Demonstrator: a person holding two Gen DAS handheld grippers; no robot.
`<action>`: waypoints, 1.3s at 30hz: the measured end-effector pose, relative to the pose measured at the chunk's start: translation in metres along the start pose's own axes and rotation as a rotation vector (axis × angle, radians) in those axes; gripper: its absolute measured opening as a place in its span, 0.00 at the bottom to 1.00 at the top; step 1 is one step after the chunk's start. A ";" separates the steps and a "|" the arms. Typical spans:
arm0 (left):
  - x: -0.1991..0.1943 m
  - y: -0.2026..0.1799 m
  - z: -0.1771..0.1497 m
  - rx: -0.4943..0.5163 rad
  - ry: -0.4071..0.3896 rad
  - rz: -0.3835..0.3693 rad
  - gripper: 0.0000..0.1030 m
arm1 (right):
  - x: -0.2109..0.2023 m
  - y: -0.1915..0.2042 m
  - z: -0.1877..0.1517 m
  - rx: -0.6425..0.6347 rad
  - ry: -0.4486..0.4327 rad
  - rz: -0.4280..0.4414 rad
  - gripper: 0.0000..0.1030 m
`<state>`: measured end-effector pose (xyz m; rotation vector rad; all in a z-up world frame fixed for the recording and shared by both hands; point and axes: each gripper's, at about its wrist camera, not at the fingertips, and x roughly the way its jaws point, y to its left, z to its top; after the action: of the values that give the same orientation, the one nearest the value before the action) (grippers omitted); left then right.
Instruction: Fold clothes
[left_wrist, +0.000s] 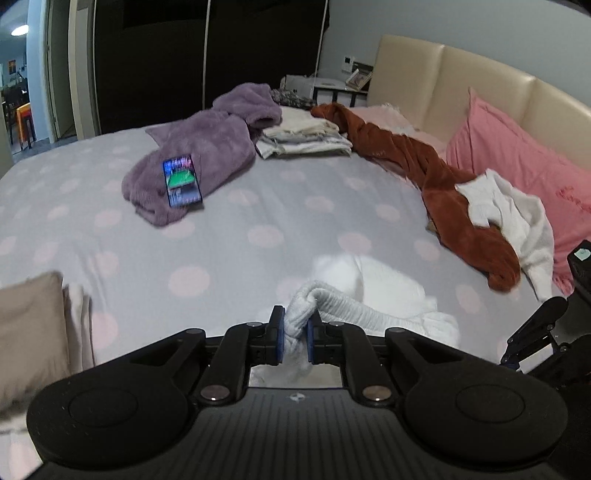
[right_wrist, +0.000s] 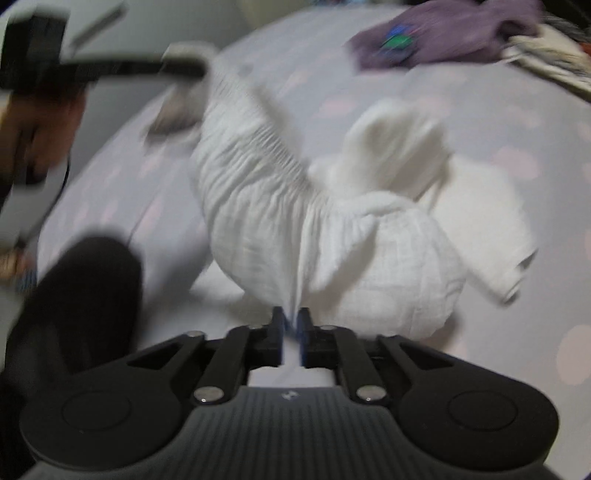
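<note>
White crinkled cotton, that garment (left_wrist: 373, 295) on the near part of the bed (left_wrist: 229, 206): it looks light, limp and sure to sag, so take it by the gathered band or a hem. Your left claw (left_wrist: 295, 334) is clamped on a bunched roll of it; your right claw (right_wrist: 291, 328) pinches a thin fold, nearly closed. Going left to right: a beige cloth (left_wrist: 33, 332) near, a purple fleece (left_wrist: 199, 147) with a phone (left_wrist: 181, 180) far, folded pale laundry (left_wrist: 303, 138), a rust garment (left_wrist: 443, 177), pink pillows (left_wrist: 517, 162). None blocks the spot in front of you.
</note>
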<state>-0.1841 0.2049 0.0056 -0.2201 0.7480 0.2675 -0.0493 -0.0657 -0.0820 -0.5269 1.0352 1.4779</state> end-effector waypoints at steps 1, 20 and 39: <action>-0.002 -0.001 -0.006 -0.004 0.007 0.005 0.09 | -0.004 0.003 -0.003 -0.014 -0.005 -0.010 0.27; -0.029 -0.013 -0.019 -0.012 0.028 0.052 0.09 | 0.083 -0.065 0.086 -0.066 0.090 -0.008 0.52; -0.097 0.015 0.080 -0.007 -0.175 0.103 0.08 | -0.151 -0.013 0.104 -0.040 -0.470 -0.147 0.04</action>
<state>-0.2053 0.2270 0.1284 -0.1623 0.5860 0.3822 0.0177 -0.0633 0.0888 -0.2559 0.5862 1.4032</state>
